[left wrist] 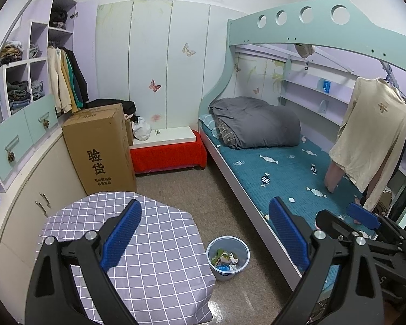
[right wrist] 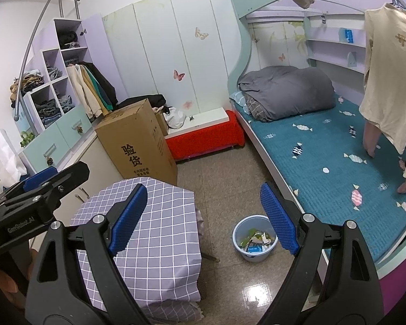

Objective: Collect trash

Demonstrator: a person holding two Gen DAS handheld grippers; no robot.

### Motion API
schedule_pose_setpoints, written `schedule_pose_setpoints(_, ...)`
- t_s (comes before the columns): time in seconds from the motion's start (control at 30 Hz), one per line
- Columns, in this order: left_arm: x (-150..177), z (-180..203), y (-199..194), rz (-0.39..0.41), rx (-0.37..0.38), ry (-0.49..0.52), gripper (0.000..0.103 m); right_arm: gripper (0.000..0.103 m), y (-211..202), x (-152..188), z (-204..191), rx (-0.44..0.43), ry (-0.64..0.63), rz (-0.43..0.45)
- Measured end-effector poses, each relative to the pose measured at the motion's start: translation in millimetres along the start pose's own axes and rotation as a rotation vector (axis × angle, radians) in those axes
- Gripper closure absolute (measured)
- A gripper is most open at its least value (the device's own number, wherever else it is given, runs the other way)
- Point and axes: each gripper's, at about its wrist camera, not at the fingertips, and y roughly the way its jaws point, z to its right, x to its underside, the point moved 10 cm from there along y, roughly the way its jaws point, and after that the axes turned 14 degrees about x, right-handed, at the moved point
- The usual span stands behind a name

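Observation:
A pale blue trash bin [left wrist: 228, 257] [right wrist: 254, 239] stands on the tiled floor between the bed and a small table, with crumpled paper and wrappers inside it. My left gripper [left wrist: 205, 237] hovers above and in front of the bin, jaws wide apart, nothing between the blue pads. My right gripper [right wrist: 205, 219] is likewise open and empty, held over the floor just left of the bin. The right gripper shows at the right edge of the left wrist view [left wrist: 365, 216]; the left gripper shows at the left edge of the right wrist view [right wrist: 40, 184].
A small table under a grey checked cloth [left wrist: 138, 243] [right wrist: 154, 230] stands left of the bin. A tall cardboard box [left wrist: 100, 146] and a red-covered bench [left wrist: 167, 154] are behind it. The teal bed [left wrist: 284, 178] runs along the right, a beige shirt [left wrist: 370, 135] hanging over it.

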Motion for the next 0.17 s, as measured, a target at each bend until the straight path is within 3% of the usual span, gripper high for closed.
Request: schedule_pose_setpoints(0.17,8.0,-25.8,5.7,-0.025,-0.024,-0.032,0.01,0.019,14.5,5.4,-16.4,-0.008,-0.017,-0.028)
